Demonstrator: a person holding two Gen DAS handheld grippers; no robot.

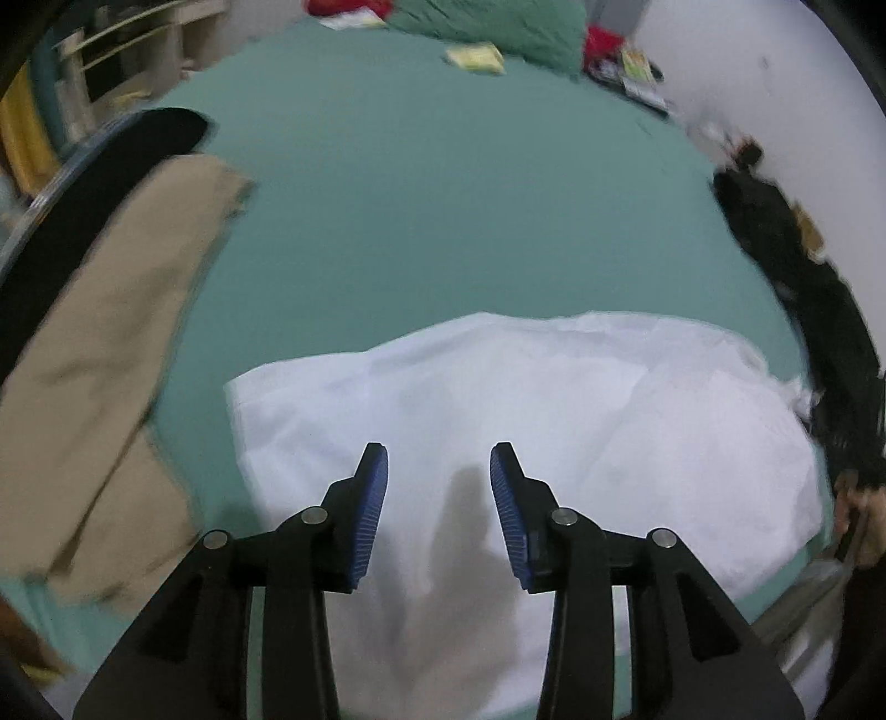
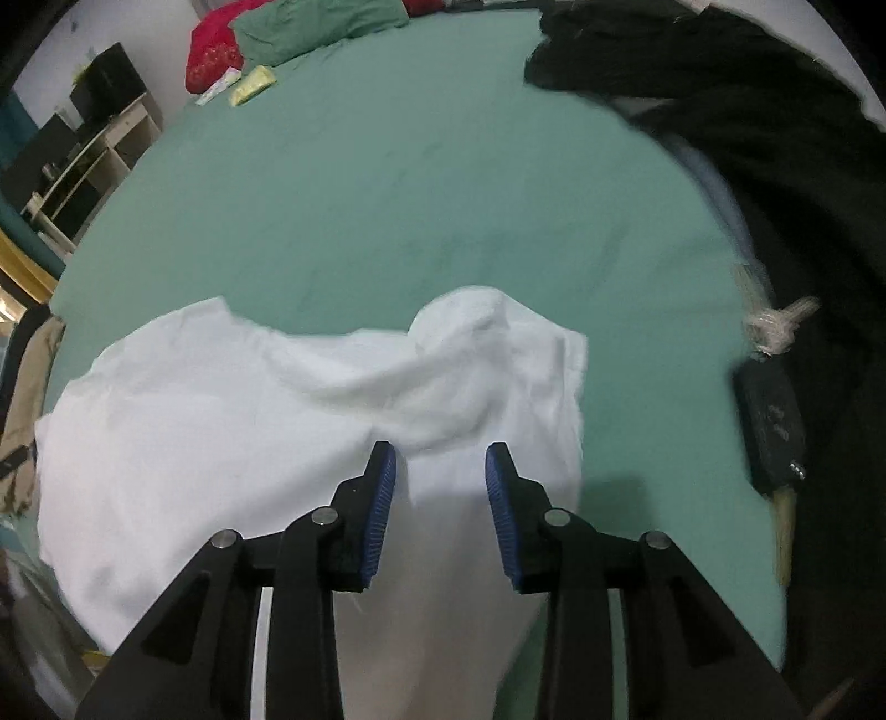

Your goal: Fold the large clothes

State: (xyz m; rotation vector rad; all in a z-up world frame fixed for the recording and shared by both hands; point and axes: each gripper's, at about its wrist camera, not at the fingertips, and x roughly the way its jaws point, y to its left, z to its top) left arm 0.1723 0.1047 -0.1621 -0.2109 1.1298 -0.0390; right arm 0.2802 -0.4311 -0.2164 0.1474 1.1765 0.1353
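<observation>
A large white garment (image 1: 526, 410) lies partly folded on the green bed sheet (image 1: 443, 194). My left gripper (image 1: 439, 459) is open and empty, hovering over the garment's near left part. In the right wrist view the same white garment (image 2: 249, 421) is rumpled, with a raised hump at its far edge. My right gripper (image 2: 441, 459) is open and empty above the garment's near right part. No cloth sits between the blue pads (image 2: 382, 509).
Beige clothing (image 1: 111, 360) and a black garment (image 1: 83, 194) lie at the left. A black pile (image 2: 747, 111) lies along the right, with a dark object (image 2: 772, 432) tied to a cord. A green pillow (image 2: 310, 27), red cloth (image 2: 213, 50) and shelves (image 2: 83, 160) stand at the back.
</observation>
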